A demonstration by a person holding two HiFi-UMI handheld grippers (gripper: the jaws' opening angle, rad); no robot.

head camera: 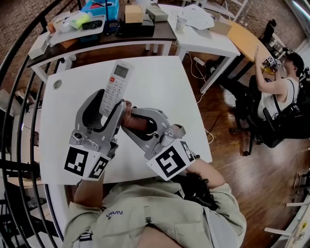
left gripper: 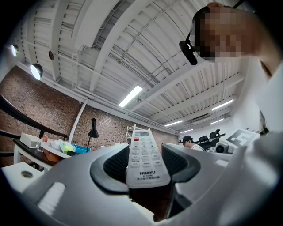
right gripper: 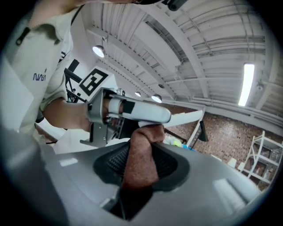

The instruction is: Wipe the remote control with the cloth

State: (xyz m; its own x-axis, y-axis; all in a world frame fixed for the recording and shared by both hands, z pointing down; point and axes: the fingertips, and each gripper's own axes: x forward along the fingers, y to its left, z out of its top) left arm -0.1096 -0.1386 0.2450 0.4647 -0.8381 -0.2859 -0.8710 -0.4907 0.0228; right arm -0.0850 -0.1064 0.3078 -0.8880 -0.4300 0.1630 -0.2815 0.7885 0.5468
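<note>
A white remote control [head camera: 114, 87] sticks up from my left gripper [head camera: 107, 104], which is shut on its lower end above the white table [head camera: 164, 82]. In the left gripper view the remote [left gripper: 142, 161] stands between the two dark pads, buttons facing the camera. My right gripper [head camera: 134, 118] is shut on a bunched brown cloth [head camera: 138, 124]. The cloth's tip lies against the left gripper's right jaw, close under the remote. In the right gripper view the cloth [right gripper: 140, 154] rises between the pads and meets the underside of the left gripper [right gripper: 132, 110].
A dark desk [head camera: 97, 41] at the back carries boxes, a blue bin [head camera: 101, 7] and a tray. Another white table [head camera: 203, 36] holds a paper cup [head camera: 181, 23]. A seated person [head camera: 276, 92] is at the far right. A black railing [head camera: 19, 97] curves along the left.
</note>
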